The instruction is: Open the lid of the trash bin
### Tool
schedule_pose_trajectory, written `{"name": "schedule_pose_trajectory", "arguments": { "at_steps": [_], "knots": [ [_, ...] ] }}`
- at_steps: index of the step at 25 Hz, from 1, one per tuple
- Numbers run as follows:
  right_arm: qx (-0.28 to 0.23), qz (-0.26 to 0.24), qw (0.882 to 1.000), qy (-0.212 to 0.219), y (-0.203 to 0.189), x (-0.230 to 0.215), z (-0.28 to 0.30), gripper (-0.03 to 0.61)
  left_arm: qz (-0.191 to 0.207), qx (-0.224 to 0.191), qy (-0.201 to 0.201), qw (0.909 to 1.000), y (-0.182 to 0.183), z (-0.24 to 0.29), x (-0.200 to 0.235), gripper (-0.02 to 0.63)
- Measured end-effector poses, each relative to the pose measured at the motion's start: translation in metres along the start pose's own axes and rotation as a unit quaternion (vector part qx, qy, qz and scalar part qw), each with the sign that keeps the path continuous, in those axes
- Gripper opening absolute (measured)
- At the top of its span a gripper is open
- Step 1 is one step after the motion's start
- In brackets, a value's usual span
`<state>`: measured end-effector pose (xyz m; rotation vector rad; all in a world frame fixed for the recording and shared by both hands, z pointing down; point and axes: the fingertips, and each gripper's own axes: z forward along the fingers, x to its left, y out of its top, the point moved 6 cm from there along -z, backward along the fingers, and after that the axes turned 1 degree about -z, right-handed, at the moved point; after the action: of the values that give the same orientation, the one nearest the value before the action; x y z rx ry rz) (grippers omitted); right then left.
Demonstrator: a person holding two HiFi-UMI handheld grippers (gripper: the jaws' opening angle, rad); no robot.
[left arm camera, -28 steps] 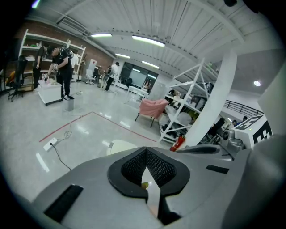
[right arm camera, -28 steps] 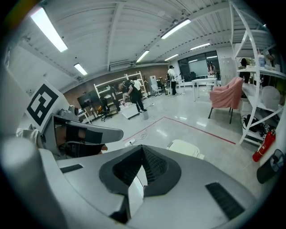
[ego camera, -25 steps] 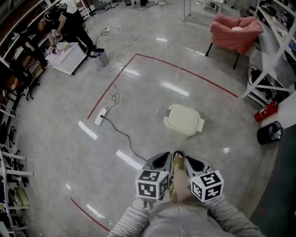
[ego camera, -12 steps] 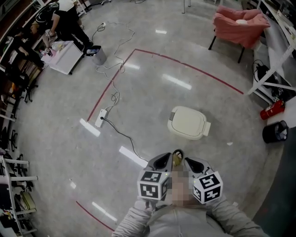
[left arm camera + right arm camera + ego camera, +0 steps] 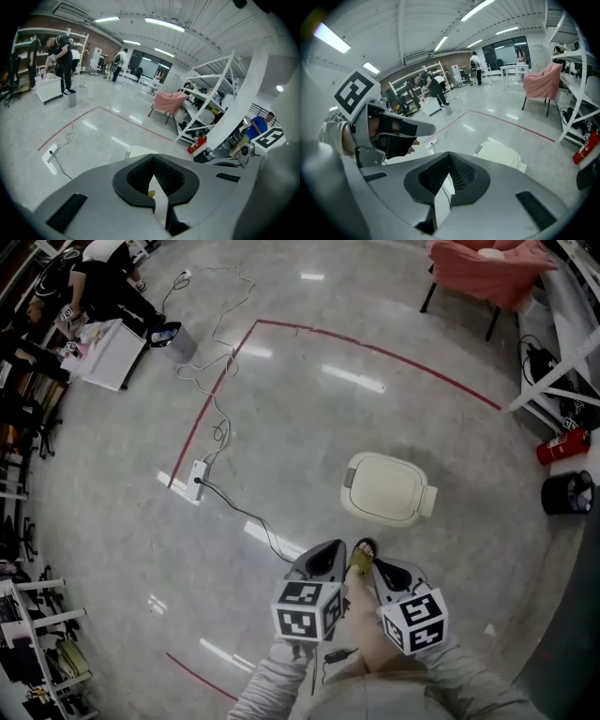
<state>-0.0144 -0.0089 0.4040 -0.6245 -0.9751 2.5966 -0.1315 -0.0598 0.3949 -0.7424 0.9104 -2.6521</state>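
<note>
Trash bin (image 5: pixel 387 488): cream throughout, one small grey tab on its left edge. Floor (image 5: pixel 281 418): pale grey, glossy, marked with a thin red line (image 5: pixel 375 351). Left tongs (image 5: pixel 152 159) and right tongs (image 5: pixel 449 155): grey shells, black ribbed inner pads; each carries a cube of black-and-white square markers. Chair cover (image 5: pixel 487 268): salmon pink. Fire extinguisher (image 5: pixel 562 444): red. Bucket (image 5: pixel 568 493): black. Power strip (image 5: pixel 196 473): white, with a black cable (image 5: pixel 244 514).

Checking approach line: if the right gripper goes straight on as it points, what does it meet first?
The right gripper would probably meet the closed cream trash bin on the floor; nothing shows between them. Depth is unclear.
</note>
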Motion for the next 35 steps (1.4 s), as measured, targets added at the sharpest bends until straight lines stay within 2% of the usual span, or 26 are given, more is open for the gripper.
{"name": "schedule_pose_trajectory", "arguments": {
  "at_steps": [13, 24, 29, 35],
  "knots": [
    [0.014, 0.074, 0.997, -0.031, -0.007, -0.041, 0.077, -0.002, 0.01, 0.06, -0.006, 0.9982, 0.008, 0.11, 0.053, 0.006],
    [0.027, 0.151, 0.986, -0.072, -0.033, -0.072, 0.132, -0.002, 0.01, 0.093, -0.012, 0.9956, -0.005, 0.209, 0.097, 0.006],
    [0.041, 0.166, 0.982, -0.075, -0.044, -0.076, 0.147, -0.002, 0.011, 0.104, -0.006, 0.9945, -0.009, 0.248, 0.116, 0.005],
    [0.051, 0.178, 0.98, -0.077, -0.055, -0.075, 0.165, -0.002, 0.035, 0.14, -0.006, 0.9895, -0.02, 0.291, 0.139, 0.006]
  ]
}}
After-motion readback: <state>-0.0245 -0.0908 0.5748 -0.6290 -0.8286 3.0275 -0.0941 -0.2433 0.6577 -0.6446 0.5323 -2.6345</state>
